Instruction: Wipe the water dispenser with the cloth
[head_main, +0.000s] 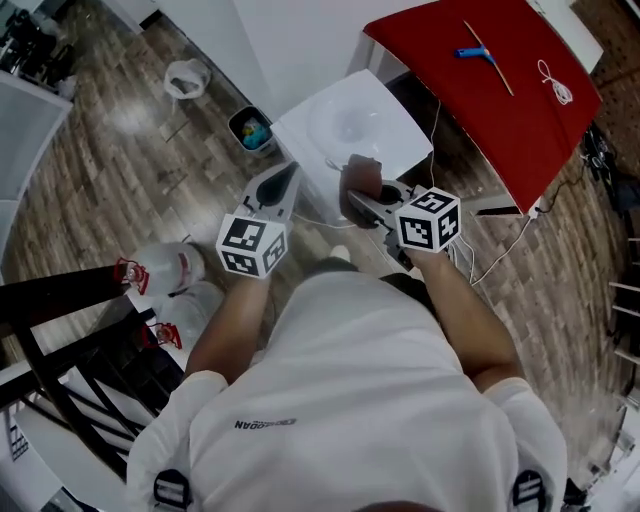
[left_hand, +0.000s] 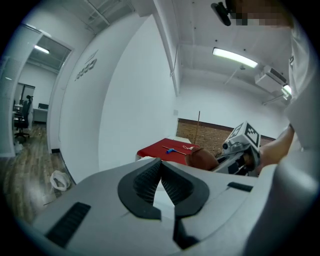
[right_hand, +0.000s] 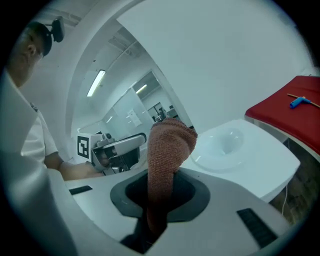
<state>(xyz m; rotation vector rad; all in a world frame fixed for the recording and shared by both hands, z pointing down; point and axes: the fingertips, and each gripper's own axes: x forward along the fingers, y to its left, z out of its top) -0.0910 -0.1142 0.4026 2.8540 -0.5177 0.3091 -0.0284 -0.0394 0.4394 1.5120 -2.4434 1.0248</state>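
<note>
The right gripper (right_hand: 160, 195) is clamped on a brown cloth (right_hand: 167, 150). The cloth's folded end is pushed up past the jaws, and its lower end is lost in the dark slot between them. The left gripper (left_hand: 160, 172) is closed, its ribbed pads (left_hand: 145, 182) met at the tips with nothing pinched. A sliver of white is seen through the gap below the pads, but what it belongs to cannot be told.

Both grippers are held over the near edge of the water dispenser (head_main: 350, 120), the left one at its left corner. Whether the cloth touches it cannot be told. Only the dispenser's white top with a round hollow is shown; its sides are hidden from above, and its near edge is covered by the grippers.

Just right of the dispenser a red-covered table (head_main: 500, 110) is seen, with a blue-handled tool (head_main: 472, 52) and a looped white cord (head_main: 555, 82) laid on it. Just left of the dispenser a small bin (head_main: 250, 128) stands on the wooden floor, its contents too small to name. Further left, nearer the person, two pale jugs (head_main: 170, 265) with red caps are partly hidden behind the left arm
</note>
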